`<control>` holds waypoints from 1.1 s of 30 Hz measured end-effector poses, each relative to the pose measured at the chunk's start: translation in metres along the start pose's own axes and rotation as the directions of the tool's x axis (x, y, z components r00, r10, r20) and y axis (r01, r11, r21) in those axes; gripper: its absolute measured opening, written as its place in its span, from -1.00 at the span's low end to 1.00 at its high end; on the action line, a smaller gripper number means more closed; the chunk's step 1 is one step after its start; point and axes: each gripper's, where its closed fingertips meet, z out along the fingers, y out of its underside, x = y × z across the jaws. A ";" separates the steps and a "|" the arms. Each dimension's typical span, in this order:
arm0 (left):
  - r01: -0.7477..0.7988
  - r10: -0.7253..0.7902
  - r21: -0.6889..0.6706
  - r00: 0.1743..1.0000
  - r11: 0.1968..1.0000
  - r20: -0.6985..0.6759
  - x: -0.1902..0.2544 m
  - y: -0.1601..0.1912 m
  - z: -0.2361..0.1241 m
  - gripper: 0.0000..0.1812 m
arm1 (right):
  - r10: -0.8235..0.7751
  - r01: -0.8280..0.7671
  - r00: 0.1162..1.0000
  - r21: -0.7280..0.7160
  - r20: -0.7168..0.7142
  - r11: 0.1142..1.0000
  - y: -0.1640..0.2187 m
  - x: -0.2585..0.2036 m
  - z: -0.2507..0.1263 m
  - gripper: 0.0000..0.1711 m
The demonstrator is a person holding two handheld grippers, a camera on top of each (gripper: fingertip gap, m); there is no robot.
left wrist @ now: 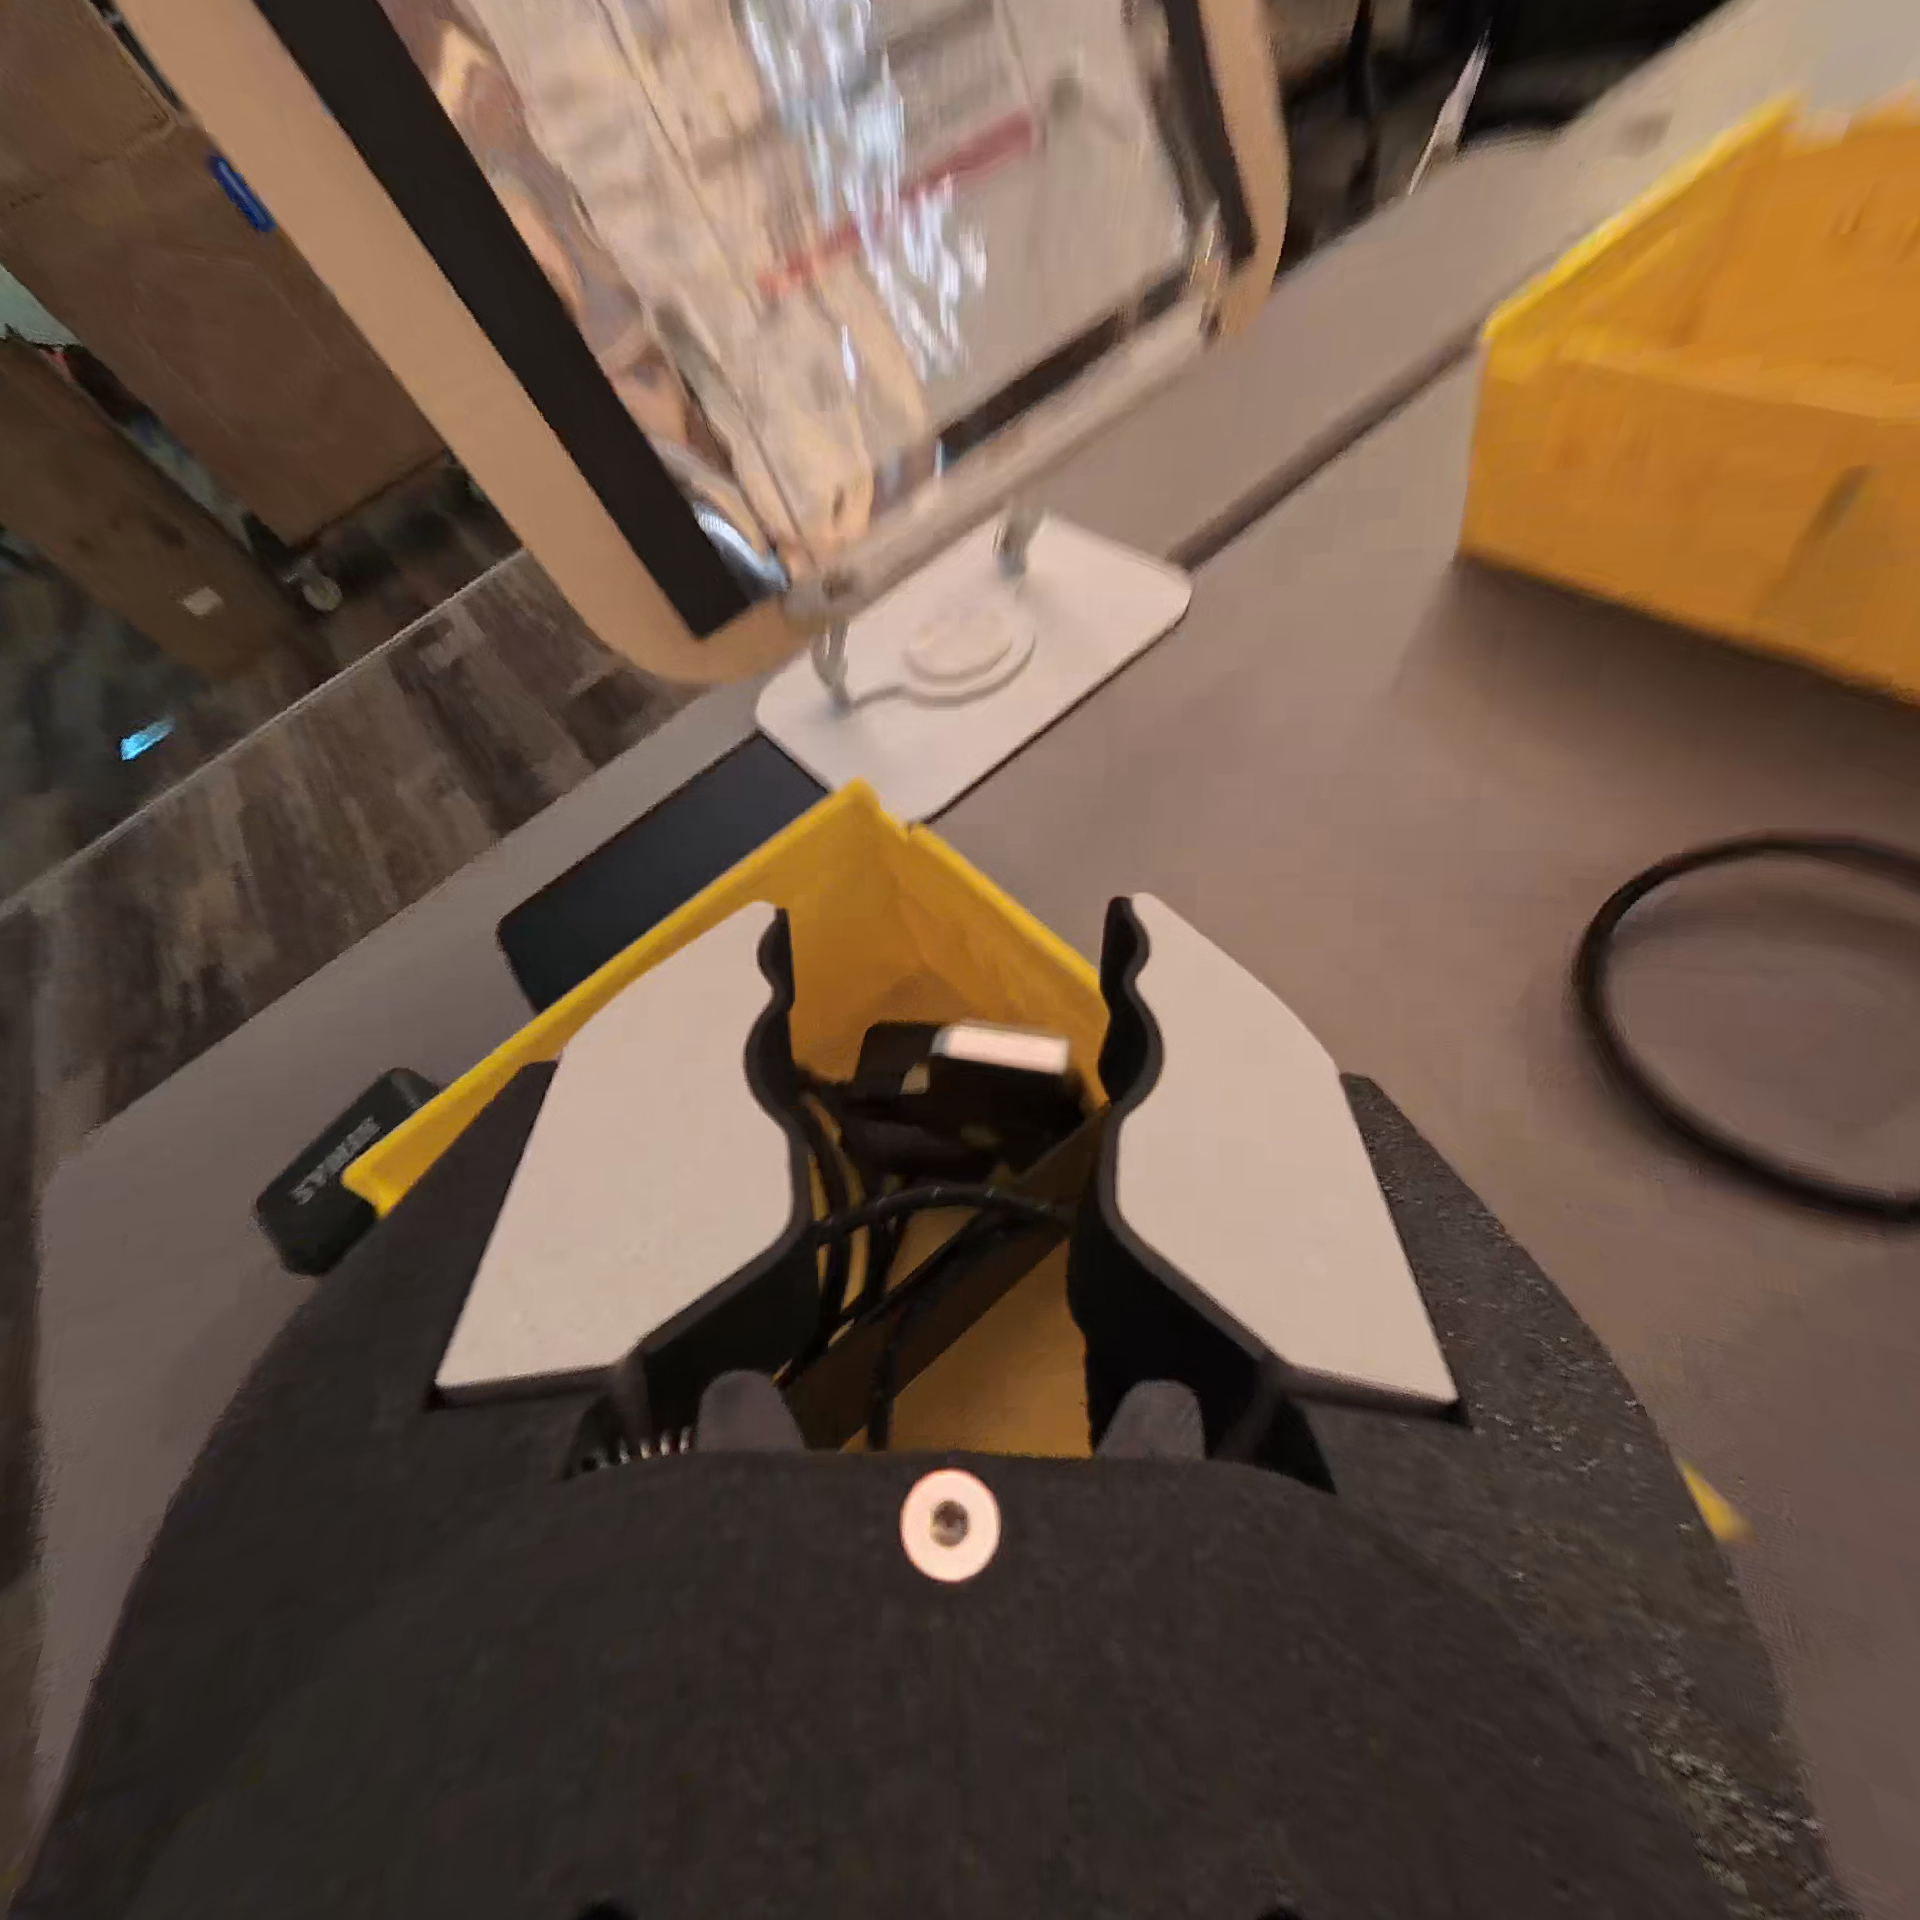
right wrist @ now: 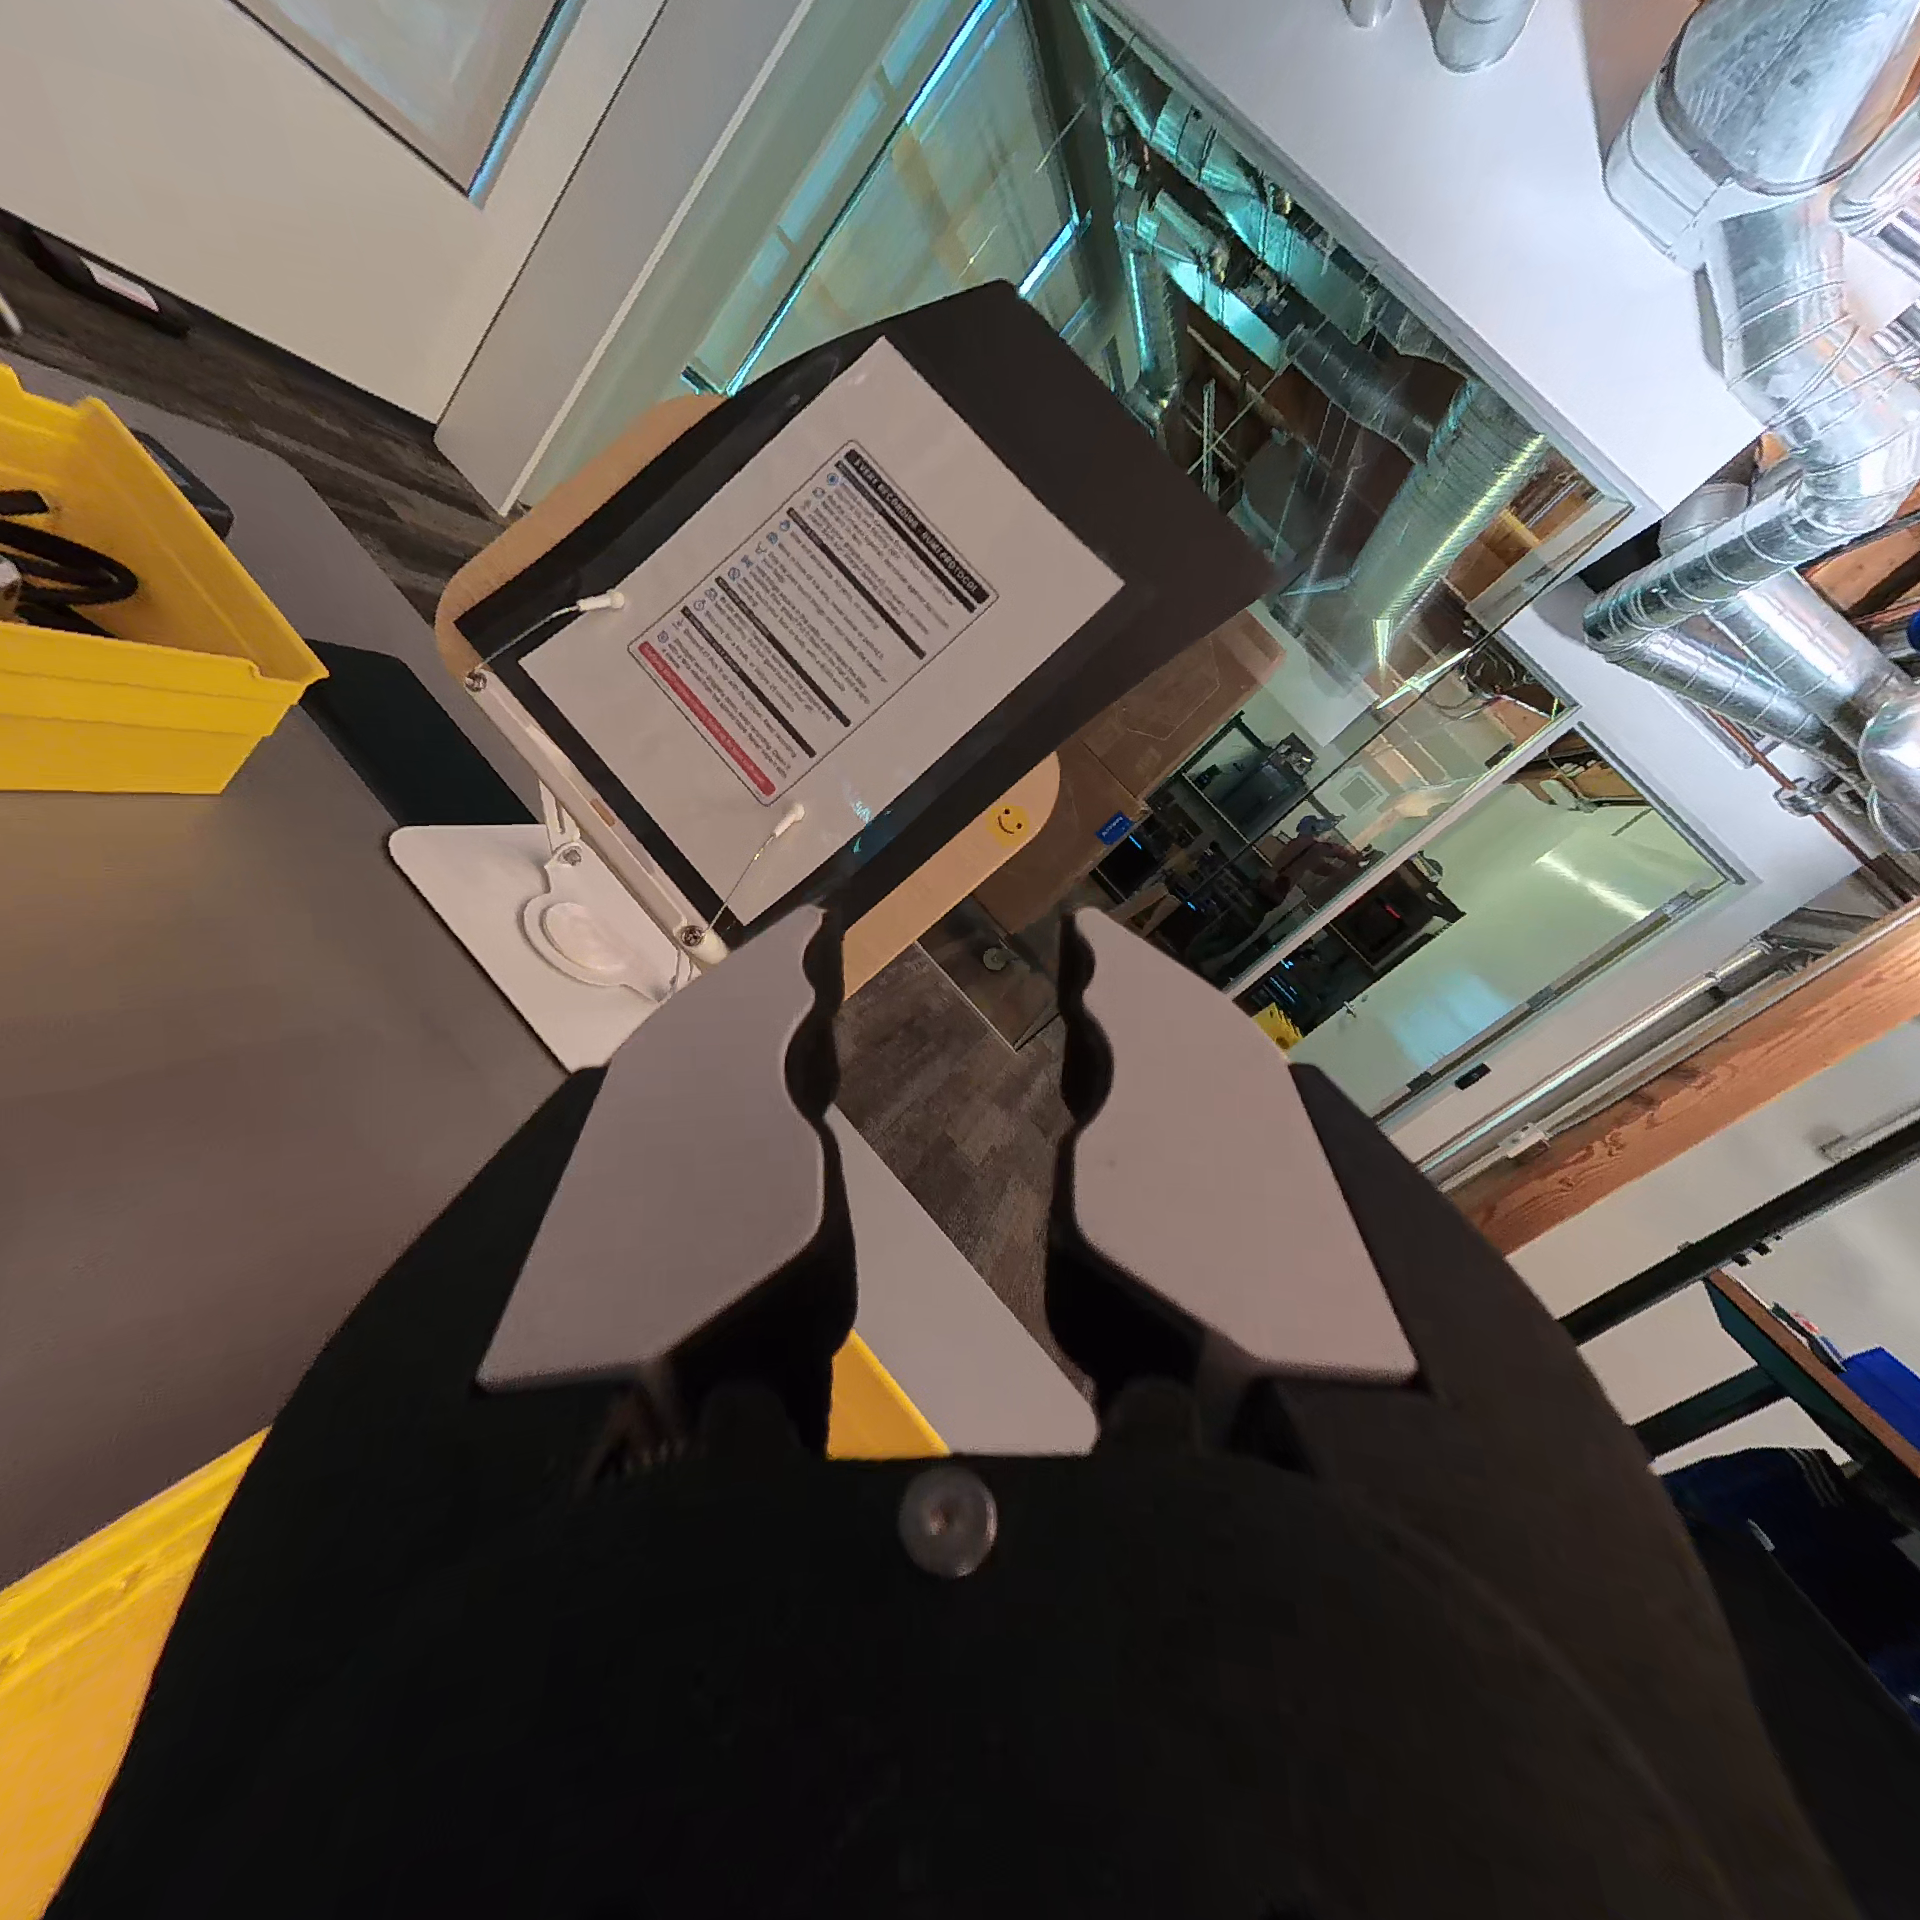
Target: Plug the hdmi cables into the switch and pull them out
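In the left wrist view my left gripper (left wrist: 943, 940) is open and empty above a small yellow bin (left wrist: 883, 894). The bin holds black cables and a connector with a silver metal plug end (left wrist: 1003, 1049), which lies between and below my fingertips. A small black box (left wrist: 332, 1174) sits on the table just left of the bin; I cannot tell if it is the switch. A black cable loop (left wrist: 1745, 1029) lies on the table at the right. In the right wrist view my right gripper (right wrist: 940, 956) is open, empty, tilted and raised, pointing past the table edge.
A tablet on a white stand (right wrist: 810, 644) stands at the back of the grey table (left wrist: 1299, 831); its white base (left wrist: 977, 644) is close behind the small bin. A larger yellow bin (left wrist: 1704, 436) sits at the right. Another yellow bin (right wrist: 135, 644) holds black cables. The grippers' ends are close to 40 centimeters from one another.
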 end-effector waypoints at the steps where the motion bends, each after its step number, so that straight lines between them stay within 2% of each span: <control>1: -0.028 0.028 -0.058 1.000 0.998 0.002 0.000 0.012 0.007 -0.36 | -0.004 0.004 1.000 -0.009 0.004 1.000 0.002 -0.002 0.002 -0.53; 3: -0.062 0.061 -0.147 0.998 0.987 -0.015 0.003 0.031 0.020 -0.26 | -0.015 0.015 1.000 -0.025 0.009 1.000 0.005 -0.005 0.006 -0.53; 6: -0.102 0.090 -0.217 0.994 0.971 -0.064 0.013 0.046 0.036 -0.24 | -0.027 0.028 0.999 -0.044 0.021 0.999 0.009 -0.009 0.011 -0.53; 12: -0.074 0.049 -0.362 0.996 0.929 -0.079 0.015 0.075 0.057 -0.38 | -0.059 0.062 0.997 -0.076 0.040 0.995 0.014 -0.017 0.017 -0.52; 21: 0.042 -0.086 -0.395 0.992 0.918 -0.095 0.011 0.077 0.059 -0.46 | -0.068 0.073 0.996 -0.087 0.063 0.994 0.016 -0.023 0.019 -0.52; 26: 0.167 -0.182 -0.256 0.983 0.952 -0.035 -0.006 0.048 0.042 -0.47 | -0.062 0.068 0.995 -0.080 0.084 0.994 0.015 -0.029 0.022 -0.52; 33: 0.323 -0.324 0.064 0.946 0.944 0.000 -0.024 -0.017 -0.005 -0.47 | -0.071 0.085 0.984 -0.080 0.163 0.993 0.013 -0.060 0.036 -0.52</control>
